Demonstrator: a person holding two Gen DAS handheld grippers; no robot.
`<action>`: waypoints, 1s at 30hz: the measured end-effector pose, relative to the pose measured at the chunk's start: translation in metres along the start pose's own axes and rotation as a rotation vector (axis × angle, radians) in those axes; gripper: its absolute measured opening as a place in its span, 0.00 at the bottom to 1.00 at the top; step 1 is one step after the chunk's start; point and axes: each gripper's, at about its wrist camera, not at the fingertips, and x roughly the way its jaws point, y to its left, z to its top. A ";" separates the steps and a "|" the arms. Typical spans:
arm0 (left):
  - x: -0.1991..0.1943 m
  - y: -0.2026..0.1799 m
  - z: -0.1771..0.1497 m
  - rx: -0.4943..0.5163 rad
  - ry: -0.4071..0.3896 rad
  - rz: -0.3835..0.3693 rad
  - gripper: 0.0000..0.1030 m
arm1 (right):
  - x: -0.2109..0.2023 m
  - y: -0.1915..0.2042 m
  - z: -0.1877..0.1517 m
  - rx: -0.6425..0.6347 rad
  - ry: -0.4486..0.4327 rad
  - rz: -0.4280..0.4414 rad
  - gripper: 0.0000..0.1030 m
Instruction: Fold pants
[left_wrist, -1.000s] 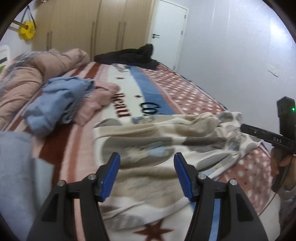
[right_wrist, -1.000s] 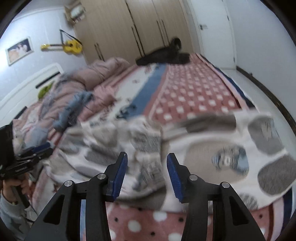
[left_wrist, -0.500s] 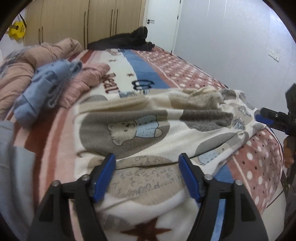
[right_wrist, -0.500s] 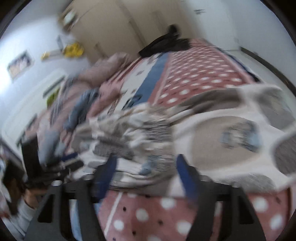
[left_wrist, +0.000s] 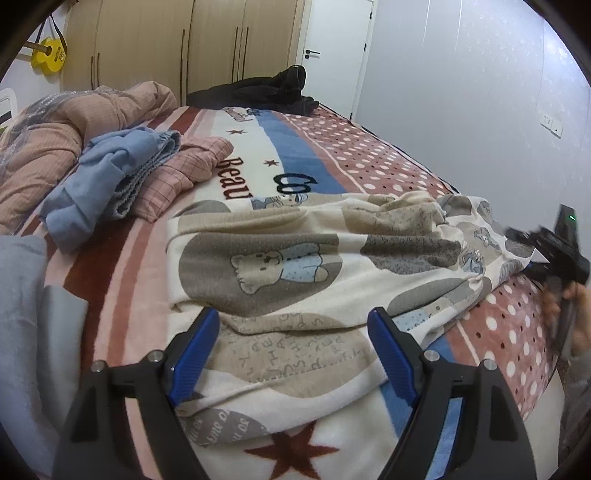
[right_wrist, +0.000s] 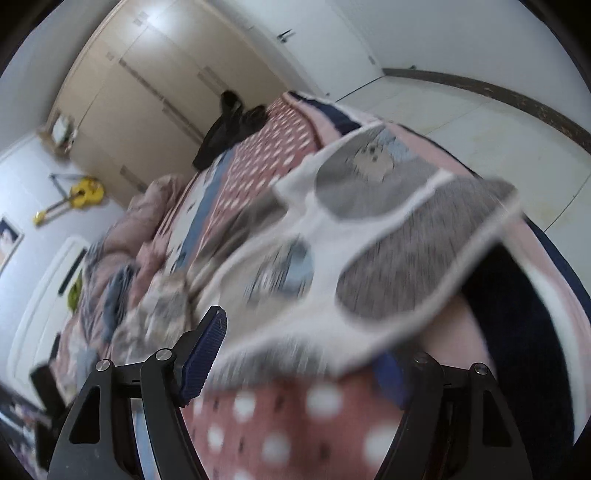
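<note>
The pants (left_wrist: 303, 258) are cream fleece with grey patches and bear prints, spread crumpled across the bed. My left gripper (left_wrist: 295, 347) is open, its blue pads on either side of the near hem, just above the cloth. My right gripper (right_wrist: 295, 365) is open at the far leg end of the pants (right_wrist: 369, 258); the view is tilted and blurred, and the cloth edge hangs over the right finger. The right gripper also shows in the left wrist view (left_wrist: 554, 251) at the bed's right edge.
The bed (left_wrist: 369, 155) has a striped, dotted blanket. A blue garment (left_wrist: 107, 177) and a pink checked one (left_wrist: 184, 170) lie at the left, a pink quilt (left_wrist: 55, 133) behind, dark clothes (left_wrist: 269, 92) at the far end. Floor (right_wrist: 480, 110) lies right of the bed.
The left gripper has dropped closer to the pants hem. The right gripper has tilted and swung toward the leg end, and its jaws have opened wider.
</note>
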 end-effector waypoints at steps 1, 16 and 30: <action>0.000 0.001 0.000 0.000 -0.002 0.001 0.77 | 0.007 -0.003 0.008 0.028 -0.014 0.000 0.68; -0.024 0.018 0.003 -0.046 -0.069 0.005 0.77 | -0.005 0.122 0.044 -0.294 -0.186 -0.046 0.03; -0.055 0.044 -0.013 -0.065 -0.112 0.037 0.77 | 0.138 0.306 -0.149 -0.886 0.340 0.153 0.36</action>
